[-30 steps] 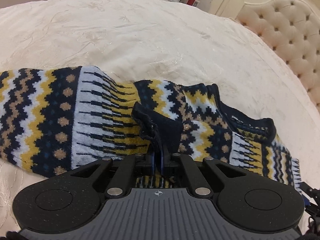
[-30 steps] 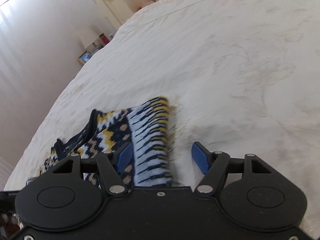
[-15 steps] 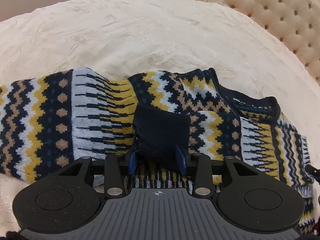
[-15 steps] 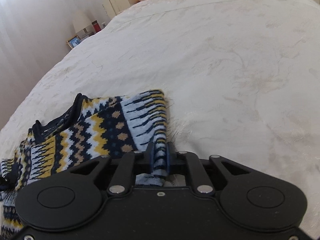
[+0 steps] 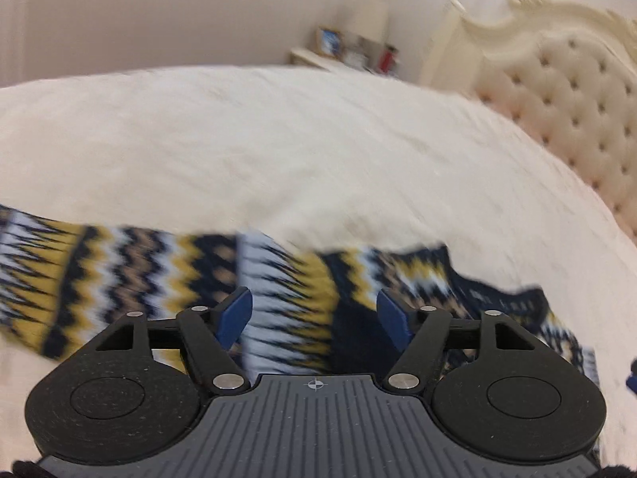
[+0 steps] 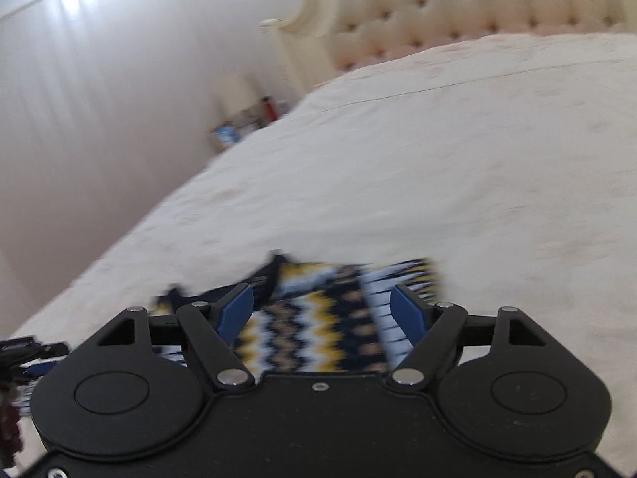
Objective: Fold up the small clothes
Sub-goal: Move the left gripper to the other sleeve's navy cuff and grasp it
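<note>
A small knitted sweater in navy, yellow, white and tan zigzags lies on the cream bedspread. In the left wrist view it stretches across the lower frame, blurred by motion. My left gripper hangs above it, jaws opening, blue pads apart and not pressing the knit. In the right wrist view the sweater shows one end below my right gripper, whose jaws are also opening, pads clear of the cloth.
A tufted cream headboard stands at the bed's far end. A bedside table with a photo frame, lamp and red bottle sits by the wall. Pale curtains hang left in the right wrist view. The other gripper's edge shows far left.
Both grippers let go of the sweater, opened wide and rose away from it. The left had been shut on the navy cuff, the right on the sweater's striped edge.
</note>
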The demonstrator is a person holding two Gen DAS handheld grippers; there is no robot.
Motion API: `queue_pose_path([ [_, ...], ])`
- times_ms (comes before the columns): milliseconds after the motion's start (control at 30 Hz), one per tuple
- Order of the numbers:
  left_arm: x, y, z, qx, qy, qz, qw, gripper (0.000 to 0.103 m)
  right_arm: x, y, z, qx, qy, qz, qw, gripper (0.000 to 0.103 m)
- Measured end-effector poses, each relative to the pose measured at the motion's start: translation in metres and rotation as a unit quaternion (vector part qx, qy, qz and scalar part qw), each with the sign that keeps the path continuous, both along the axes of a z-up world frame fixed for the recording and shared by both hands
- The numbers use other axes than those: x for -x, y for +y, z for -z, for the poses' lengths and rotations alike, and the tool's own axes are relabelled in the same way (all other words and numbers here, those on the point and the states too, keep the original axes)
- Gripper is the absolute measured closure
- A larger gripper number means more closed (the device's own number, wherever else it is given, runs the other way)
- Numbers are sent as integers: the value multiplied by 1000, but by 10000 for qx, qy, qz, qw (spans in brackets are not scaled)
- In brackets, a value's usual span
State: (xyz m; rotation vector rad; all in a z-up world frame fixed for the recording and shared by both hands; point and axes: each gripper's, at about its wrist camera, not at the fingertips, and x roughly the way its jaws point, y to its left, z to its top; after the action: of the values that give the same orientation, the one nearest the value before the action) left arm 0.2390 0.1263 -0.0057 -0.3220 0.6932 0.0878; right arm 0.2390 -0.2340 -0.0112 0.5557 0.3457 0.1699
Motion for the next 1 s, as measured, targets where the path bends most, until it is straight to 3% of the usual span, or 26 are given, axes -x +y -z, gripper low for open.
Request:
queue_pose_path([
  [167, 12, 55, 0, 309, 75, -978, 9947, 31, 0, 19, 4, -411, -34, -508, 9979, 23],
  [267, 16, 87, 1, 404, 224, -1553, 9868, 30, 2, 35, 3, -311, -37, -718, 9969, 23],
  [367, 20, 116, 2, 583, 330, -1826, 9809, 29, 3, 50, 1, -210, 17, -865, 9960, 21],
  [533, 40, 154, -5, -172, 365, -2008, 9788, 24, 11, 74, -6, 393, 80, -760, 9963, 12],
  [600, 52, 173, -4, -296, 356, -2294, 9722, 24, 14, 87, -8, 779, 148, -470, 9957, 8],
  [700, 63, 206, 7, 209, 286, -2784, 9598, 23, 17, 108, -9, 1348, 179, -196, 9905, 5],
  [767, 67, 221, 16, 438, 280, -3044, 9511, 23, 21, 118, -6, 1632, 31, -346, 9860, 5],
  [900, 67, 242, 41, 936, 307, -3128, 9447, 20, 23, 132, -2, 1753, -85, -641, 9824, 5],
  [1000, 65, 249, 50, 1082, 204, -3104, 9442, 13, 22, 137, 1, 1748, -90, -780, 9815, 5],
])
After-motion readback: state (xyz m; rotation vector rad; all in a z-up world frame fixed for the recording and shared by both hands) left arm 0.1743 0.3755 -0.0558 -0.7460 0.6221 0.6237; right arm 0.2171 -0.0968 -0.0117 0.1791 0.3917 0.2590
